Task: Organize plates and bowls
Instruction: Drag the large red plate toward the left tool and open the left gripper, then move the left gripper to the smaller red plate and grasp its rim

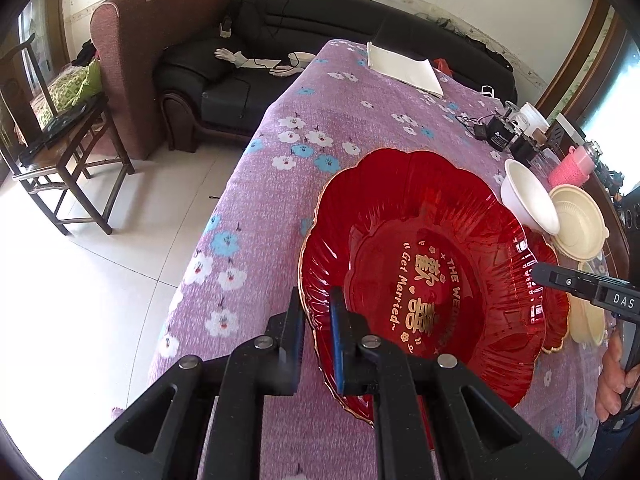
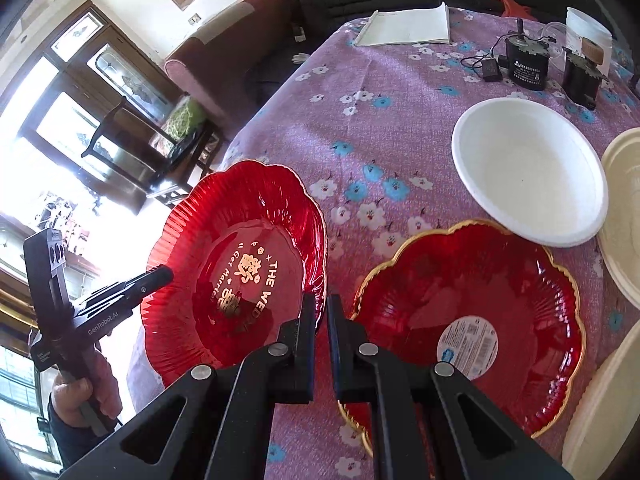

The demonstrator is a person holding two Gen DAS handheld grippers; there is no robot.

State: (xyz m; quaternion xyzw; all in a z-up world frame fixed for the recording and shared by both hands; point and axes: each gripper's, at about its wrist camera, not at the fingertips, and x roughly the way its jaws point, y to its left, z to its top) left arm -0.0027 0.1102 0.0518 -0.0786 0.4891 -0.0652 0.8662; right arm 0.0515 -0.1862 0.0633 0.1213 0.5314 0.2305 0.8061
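Both the left gripper [image 1: 316,320] and the right gripper [image 2: 320,316] pinched opposite edges of the red plate [image 1: 420,280], held up over the table [image 1: 280,160]. It looked hard, shiny and breakable, best held by its rim.

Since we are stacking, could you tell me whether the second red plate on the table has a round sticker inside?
Yes, the red plate lying on the table shows a round white sticker.

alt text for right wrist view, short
Both grippers' fingers pinch opposite rim edges of a lifted red plate with gold lettering. A second red plate, a white bowl and cream bowls sit on the floral tablecloth.
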